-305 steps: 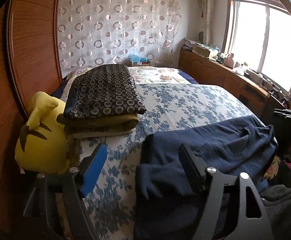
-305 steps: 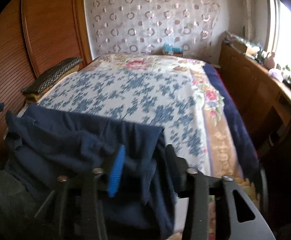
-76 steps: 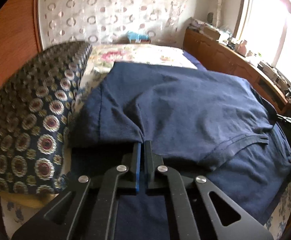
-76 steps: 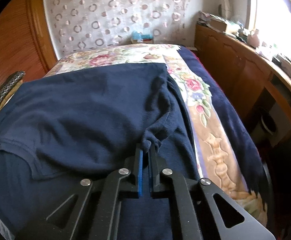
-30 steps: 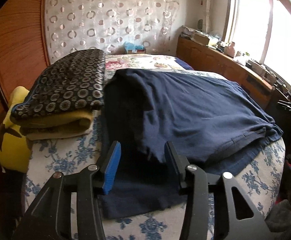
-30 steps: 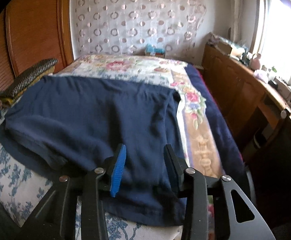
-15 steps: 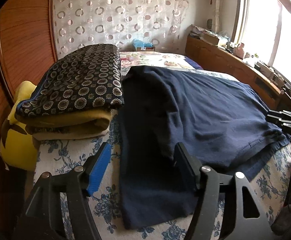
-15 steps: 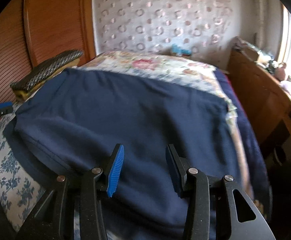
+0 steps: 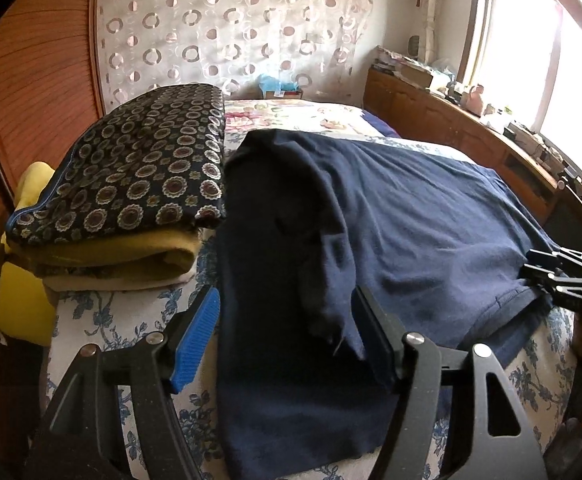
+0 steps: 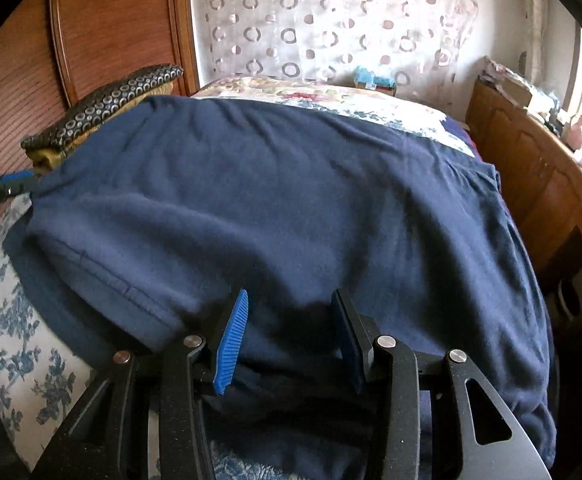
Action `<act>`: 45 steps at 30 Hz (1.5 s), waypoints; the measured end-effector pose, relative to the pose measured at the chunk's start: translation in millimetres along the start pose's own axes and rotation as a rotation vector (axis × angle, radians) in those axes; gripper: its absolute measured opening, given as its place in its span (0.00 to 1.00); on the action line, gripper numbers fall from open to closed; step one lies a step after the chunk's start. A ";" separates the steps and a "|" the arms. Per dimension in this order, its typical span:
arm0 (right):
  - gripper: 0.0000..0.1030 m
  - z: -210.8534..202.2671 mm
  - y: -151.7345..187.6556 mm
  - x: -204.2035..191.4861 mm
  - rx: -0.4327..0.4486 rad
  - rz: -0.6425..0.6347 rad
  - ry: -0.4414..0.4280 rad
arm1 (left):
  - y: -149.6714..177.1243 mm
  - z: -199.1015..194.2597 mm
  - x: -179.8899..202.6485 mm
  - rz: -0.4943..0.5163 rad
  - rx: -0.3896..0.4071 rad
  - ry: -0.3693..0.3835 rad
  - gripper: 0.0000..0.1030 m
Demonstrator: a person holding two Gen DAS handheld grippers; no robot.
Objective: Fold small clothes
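Note:
A dark navy garment [image 9: 391, 216] lies spread and folded over itself across the bed, its lower layer sticking out toward me. It also fills the right wrist view [image 10: 291, 200]. My left gripper [image 9: 287, 336] is open, its fingers straddling the garment's near left edge without closing on it. My right gripper [image 10: 289, 336] is open just above the garment's near hem. The right gripper also shows at the right edge of the left wrist view [image 9: 559, 276], and the left gripper's blue tip shows at the left of the right wrist view [image 10: 7, 184].
A stack of folded blankets with a circle-patterned top [image 9: 131, 184] sits left of the garment, with a yellow plush toy [image 9: 23, 292] beside it. The bed has a blue floral sheet [image 9: 131, 320]. A wooden cabinet [image 10: 551, 184] runs along the right.
Both grippers have dropped lower and closer to the garment's near edge. The right gripper shifted left along the hem. Both stay open.

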State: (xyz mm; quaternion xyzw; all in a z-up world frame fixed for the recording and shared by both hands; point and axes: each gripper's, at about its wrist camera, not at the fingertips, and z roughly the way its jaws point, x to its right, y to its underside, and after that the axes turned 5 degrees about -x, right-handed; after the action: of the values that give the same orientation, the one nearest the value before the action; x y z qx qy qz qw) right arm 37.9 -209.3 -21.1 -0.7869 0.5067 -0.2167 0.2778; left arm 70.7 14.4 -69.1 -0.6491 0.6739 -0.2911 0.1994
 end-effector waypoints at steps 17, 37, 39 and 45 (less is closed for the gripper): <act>0.54 -1.2 7.6 -7.1 0.003 0.023 0.013 | 4.4 29.3 -5.7 -0.004 -0.114 -0.011 0.68; 0.68 -9.1 21.6 -0.6 0.024 0.075 0.051 | 1.8 31.8 -0.8 0.016 -0.105 0.004 0.52; 0.69 -9.9 22.2 0.8 0.026 0.081 0.046 | 1.6 31.9 -1.0 0.016 -0.104 0.010 0.46; 0.69 -11.4 23.7 3.2 0.029 0.081 0.040 | -0.6 31.0 4.9 0.029 -0.113 0.072 0.10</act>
State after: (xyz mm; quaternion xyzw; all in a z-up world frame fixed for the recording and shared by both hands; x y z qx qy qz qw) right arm 16.0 -222.6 -27.9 -0.7571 0.5403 -0.2283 0.2876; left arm 90.8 5.4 -91.4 -0.6386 0.7053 -0.2728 0.1424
